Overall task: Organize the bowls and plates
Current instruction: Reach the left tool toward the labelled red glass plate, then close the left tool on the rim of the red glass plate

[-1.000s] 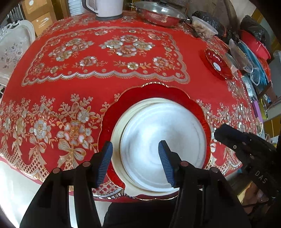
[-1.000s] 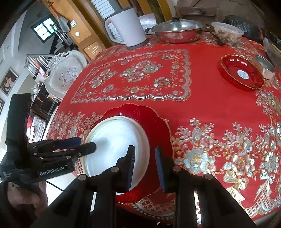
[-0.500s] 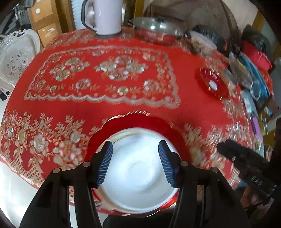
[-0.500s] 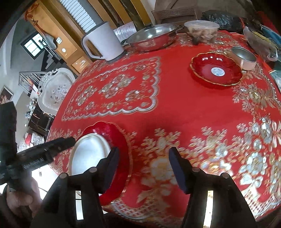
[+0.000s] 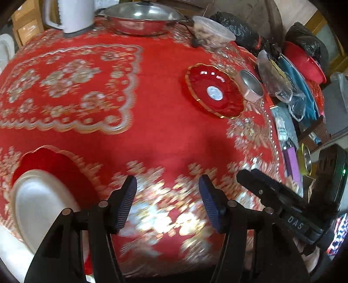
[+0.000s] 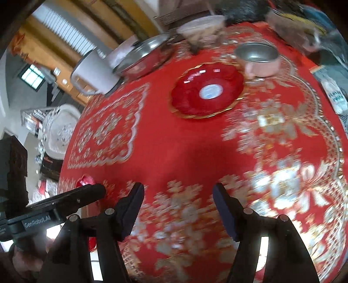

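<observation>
A white plate (image 5: pixel 41 209) lies on a large red scalloped plate (image 5: pixel 54 165) at the table's near left edge. A smaller red plate with a gold rim (image 5: pixel 214 93) (image 6: pixel 206 91) sits further back on the right, beside a small metal bowl (image 5: pixel 251 85) (image 6: pixel 257 57). My left gripper (image 5: pixel 167 203) is open over bare tablecloth, to the right of the stacked plates. My right gripper (image 6: pixel 178 209) is open too, empty, facing the small red plate from a distance. Each gripper shows in the other's view: the right one (image 5: pixel 261 189), the left one (image 6: pixel 65 200).
The round table wears a red cloth with gold flowers (image 5: pixel 152 141). At the back stand a white kettle (image 5: pixel 71 15), a lidded steel pan (image 5: pixel 141 17) and a plastic tub (image 5: pixel 213 32). Bags, red and blue dishes crowd the right side (image 5: pixel 304 65). A white chair (image 6: pixel 58 128) stands left.
Both grippers have swung right, away from the stacked plates, toward the small red plate. The right gripper, narrow a second ago, has opened wide. The views are motion-blurred.
</observation>
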A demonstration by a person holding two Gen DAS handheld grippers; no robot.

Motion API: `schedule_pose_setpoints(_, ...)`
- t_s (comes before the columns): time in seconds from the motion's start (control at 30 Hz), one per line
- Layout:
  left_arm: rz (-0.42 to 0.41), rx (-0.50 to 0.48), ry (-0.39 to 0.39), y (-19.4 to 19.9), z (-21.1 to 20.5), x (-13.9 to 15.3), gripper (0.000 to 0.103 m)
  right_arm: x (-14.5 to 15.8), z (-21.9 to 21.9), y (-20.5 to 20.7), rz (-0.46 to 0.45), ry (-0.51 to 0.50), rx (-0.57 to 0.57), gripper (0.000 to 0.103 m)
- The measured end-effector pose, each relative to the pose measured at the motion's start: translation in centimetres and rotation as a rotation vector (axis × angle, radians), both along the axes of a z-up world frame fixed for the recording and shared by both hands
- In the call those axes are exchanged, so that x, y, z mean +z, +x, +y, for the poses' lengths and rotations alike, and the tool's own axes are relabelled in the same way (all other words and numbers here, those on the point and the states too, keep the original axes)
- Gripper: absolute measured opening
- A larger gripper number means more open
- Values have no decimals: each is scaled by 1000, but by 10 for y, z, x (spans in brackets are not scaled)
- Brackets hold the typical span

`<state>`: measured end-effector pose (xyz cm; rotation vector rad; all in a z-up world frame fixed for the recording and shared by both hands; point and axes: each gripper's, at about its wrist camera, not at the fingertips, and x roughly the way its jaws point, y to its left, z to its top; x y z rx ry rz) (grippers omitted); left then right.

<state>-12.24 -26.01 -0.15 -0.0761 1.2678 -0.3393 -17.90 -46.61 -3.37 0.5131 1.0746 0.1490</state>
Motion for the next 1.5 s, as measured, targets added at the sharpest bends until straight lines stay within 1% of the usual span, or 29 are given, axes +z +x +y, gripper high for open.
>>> schedule_pose_setpoints(0.07, 2, 8, -9, 12, -18, 0, 58, -2, -21, 6, 5, 12, -27, 68)
schedule_pose_setpoints(0.13, -3, 27, -1, 27, -31, -2, 59, -4, -39, 14, 0, 20, -46, 68)
schedule_pose_setpoints(0.23, -11, 47, 8, 48, -44, -7, 60, -5, -63, 34, -16, 10, -64, 68)
schedule_pose_setpoints(0.37, -43, 76, 6, 89, -56, -13, 60, -4, -85, 69, -70, -57, -54, 68)
schedule_pose_setpoints(0.43, -54, 76, 9, 109, -63, -19, 60, -6, -92, 85, -89, -94, -50, 67)
schedule_pose_setpoints(0.5, -62, 75, 15, 121, -68, -24, 60, -13, -98, 99, -81, -98, -39, 65)
schedule_pose_setpoints(0.57, -90, 44, 28, 130, -75, -29, 60, -19, -100, 108, -85, -112, -21, 58)
schedule_pose_setpoints(0.6, -107, 28, 31, 132, -79, -31, 60, -23, -100, 112, -79, -125, -12, 50)
schedule_pose_setpoints(0.63, -116, 15, 37, 135, -81, -34, 60, -27, -100, 118, -68, -125, 0, 45)
schedule_pose_setpoints(0.67, -122, 5, 57, 138, -85, -38, 60, -31, -99, 122, -62, -124, 12, 43)
schedule_pose_setpoints(0.7, -120, 2, 65, 141, -86, -40, 60, -34, -98, 126, -56, -133, 22, 43)
schedule_pose_setpoints(0.73, -111, 1, 68, 144, -87, -44, 59, -39, -97, 129, -45, -140, 27, 40)
schedule_pose_setpoints(0.83, -87, 20, 78, 150, -87, -52, 59, -48, -97, 136, -24, -119, 24, 32)
schedule_pose_setpoints(0.9, -70, 13, 89, 152, -89, -57, 59, -51, -97, 139, -20, -112, 24, 30)
schedule_pose_setpoints(0.93, -60, 5, 95, 154, -91, -60, 59, -53, -98, 141, -15, -108, 23, 27)
schedule_pose_setpoints(1.0, -39, -5, 98, 154, -93, -65, 55, -55, -100, 145, -7, -96, 19, 24)
schedule_pose_setpoints(1.07, -21, -9, 102, 154, -94, -69, 45, -57, -103, 146, -1, -92, 8, 23)
schedule_pose_setpoints(1.13, -1, -29, 102, 153, -98, -74, 30, -59, -105, 148, 1, -78, 10, 21)
schedule_pose_setpoints(1.17, 4, -37, 100, 153, -100, -75, 28, -60, -105, 150, 1, -76, 14, 20)
schedule_pose_setpoints(1.23, 10, -50, 88, 152, -104, -76, 22, -60, -104, 153, -2, -69, 29, 12)
schedule_pose_setpoints(1.27, 15, -54, 79, 153, -106, -77, 20, -60, -102, 154, -2, -69, 35, 11)
schedule_pose_setpoints(1.3, 19, -57, 73, 154, -109, -78, 15, -60, -101, 156, -1, -73, 38, 11)
schedule_pose_setpoints(1.37, 16, -52, 82, 156, -111, -77, 15, -60, -100, 156, -2, -75, 35, 11)
schedule_pose_setpoints(1.5, 23, -47, 69, 159, -112, -76, 14, -59, -101, 155, 7, -73, 35, 11)
